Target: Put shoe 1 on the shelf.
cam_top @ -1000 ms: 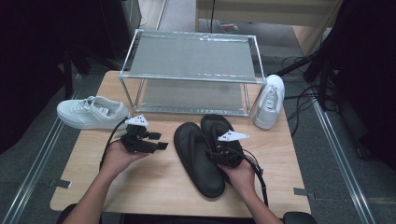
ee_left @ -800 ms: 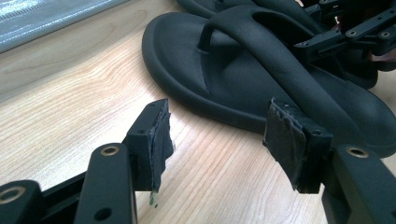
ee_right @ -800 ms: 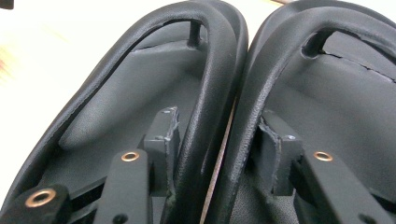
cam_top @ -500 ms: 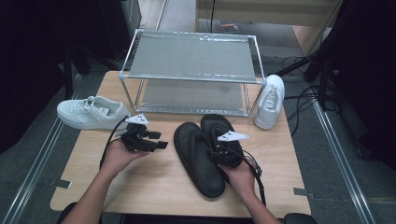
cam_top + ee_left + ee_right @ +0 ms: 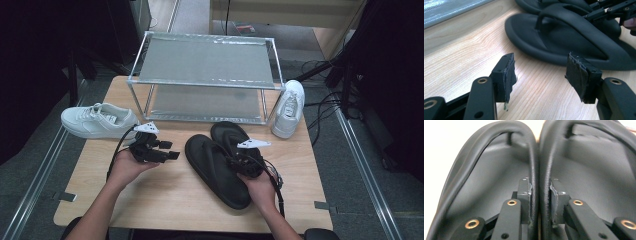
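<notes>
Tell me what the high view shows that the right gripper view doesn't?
High view alone: the metal rack, a white sneaker at its left, another at its right, and the open left gripper over the table. Right gripper view alone: its pads pinching the flip-flops' two inner straps together; the jaws have just been closing. Both: the black flip-flops.

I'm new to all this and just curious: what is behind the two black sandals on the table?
Behind the black sandals stands a metal rack with two grey shelves, both bare where visible. A white sneaker leans against its right post. The top shelf covers the back of the lower one.
</notes>
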